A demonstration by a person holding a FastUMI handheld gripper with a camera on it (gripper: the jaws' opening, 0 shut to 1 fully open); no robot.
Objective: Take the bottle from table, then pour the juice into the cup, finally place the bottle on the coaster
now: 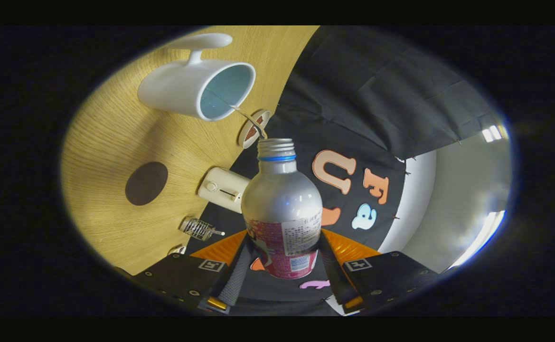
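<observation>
My gripper (283,249) is shut on a silver bottle (281,199) with a pink label, both fingers pressing on its lower body. The whole scene is tipped sideways, so the bottle is tilted. Its open threaded mouth (276,145) points toward a white cup (182,88) with a pale blue inside, which stands on the wooden table (111,137). A thin stream of juice (248,118) runs from the mouth to the cup's rim. The dark brown round coaster (146,183) lies on the table beside the cup, beyond my left finger (235,275).
A small round brown-and-white disc (253,128) lies near the table's edge, close to the bottle's mouth. A small white box-like device (222,189) and a little wire-wrapped glass item (198,228) sit along the same edge. Black cloth hangs behind the table.
</observation>
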